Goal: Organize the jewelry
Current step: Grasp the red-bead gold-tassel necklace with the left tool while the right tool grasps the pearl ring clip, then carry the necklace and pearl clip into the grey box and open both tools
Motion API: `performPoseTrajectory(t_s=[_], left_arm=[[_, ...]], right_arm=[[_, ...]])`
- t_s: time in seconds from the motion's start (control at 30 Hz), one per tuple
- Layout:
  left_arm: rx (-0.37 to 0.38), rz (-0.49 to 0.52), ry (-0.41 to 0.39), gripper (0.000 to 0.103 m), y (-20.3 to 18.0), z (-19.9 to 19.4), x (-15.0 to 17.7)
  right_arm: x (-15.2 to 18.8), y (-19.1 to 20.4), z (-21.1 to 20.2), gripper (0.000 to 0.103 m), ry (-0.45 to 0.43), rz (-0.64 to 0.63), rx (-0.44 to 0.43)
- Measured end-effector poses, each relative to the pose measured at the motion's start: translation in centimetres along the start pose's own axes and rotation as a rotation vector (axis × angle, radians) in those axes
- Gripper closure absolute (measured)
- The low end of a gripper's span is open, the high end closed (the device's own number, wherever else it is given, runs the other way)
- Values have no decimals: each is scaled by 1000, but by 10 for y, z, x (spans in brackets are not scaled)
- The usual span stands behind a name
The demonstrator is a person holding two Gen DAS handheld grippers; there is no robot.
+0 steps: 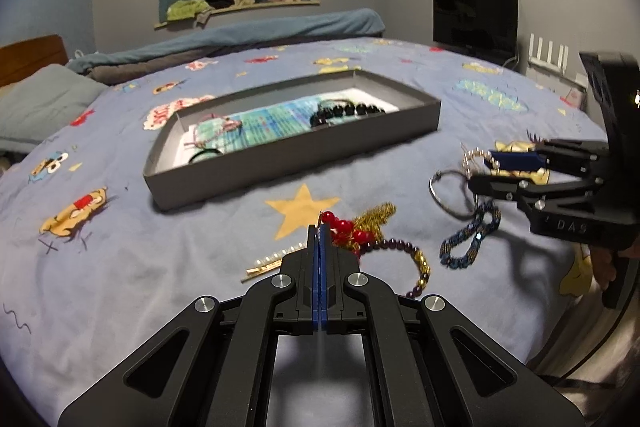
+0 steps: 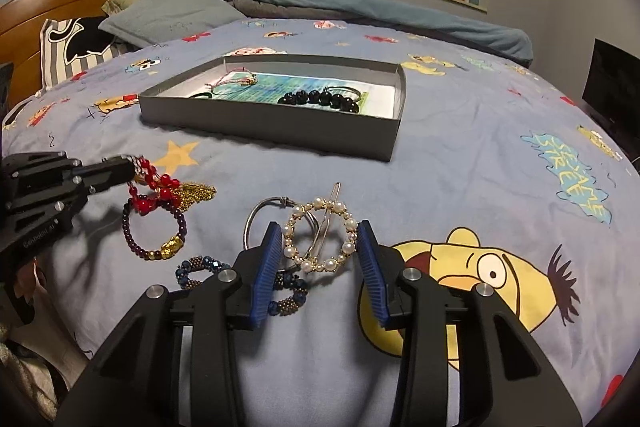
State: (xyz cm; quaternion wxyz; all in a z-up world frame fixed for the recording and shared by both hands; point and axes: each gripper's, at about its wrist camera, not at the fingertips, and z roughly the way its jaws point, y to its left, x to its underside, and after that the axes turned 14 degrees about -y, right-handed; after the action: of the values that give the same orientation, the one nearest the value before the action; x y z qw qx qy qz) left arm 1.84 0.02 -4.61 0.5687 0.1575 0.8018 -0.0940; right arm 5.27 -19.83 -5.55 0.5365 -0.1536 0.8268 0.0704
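Left wrist view shows the left tongs (image 1: 320,227) pressed fully together, their blue pads meeting at the string of round red beads (image 1: 344,227); whether a strand is actually pinched between them is hidden by the tips themselves. Just behind the red beads, a heap of fine gold chain (image 1: 376,215) is half covered, and the dark purple bead bracelet with gold links (image 1: 412,259) is partly cut off by the tong arm. A slim gold hair clip (image 1: 272,261) lies to the left on the blue cartoon-print bedsheet (image 1: 120,259). Right wrist view has the right tongs (image 2: 320,259) spread wide, holding nothing, their pads on either side of the round pearl-and-gold hair clip (image 2: 320,235), which overlaps the plain silver wire bangle (image 2: 260,215). The blue and bronze beaded bracelet (image 2: 200,263) is largely hidden under the left pad. Farther back, the shallow grey cardboard tray (image 2: 280,131) already contains a black bead bracelet (image 2: 320,99), a pink cord bracelet (image 2: 236,79) and a dark ring that is hard to make out behind the near wall. Bare sheet lies open between the jewelry and the tray's front wall.
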Motion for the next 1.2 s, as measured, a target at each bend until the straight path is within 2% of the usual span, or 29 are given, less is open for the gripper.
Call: performPoseTrajectory(t_s=[0.4,0.67,0.97,1.2], left_arm=[[-27,1,-69,102,14,-18,-32],[-14,40,-75,102,20,-17,-61],[-16,39,-85,102,40,6,-107],[-9,56,-55,102,55,48,-141]], right_arm=[[-15,-9,-5,64,-46,42,11],[-36,-9,0,64,-73,49,-8],[-80,-8,19,64,-120,24,-15],[-114,-17,56,64,-133,16,-11]])
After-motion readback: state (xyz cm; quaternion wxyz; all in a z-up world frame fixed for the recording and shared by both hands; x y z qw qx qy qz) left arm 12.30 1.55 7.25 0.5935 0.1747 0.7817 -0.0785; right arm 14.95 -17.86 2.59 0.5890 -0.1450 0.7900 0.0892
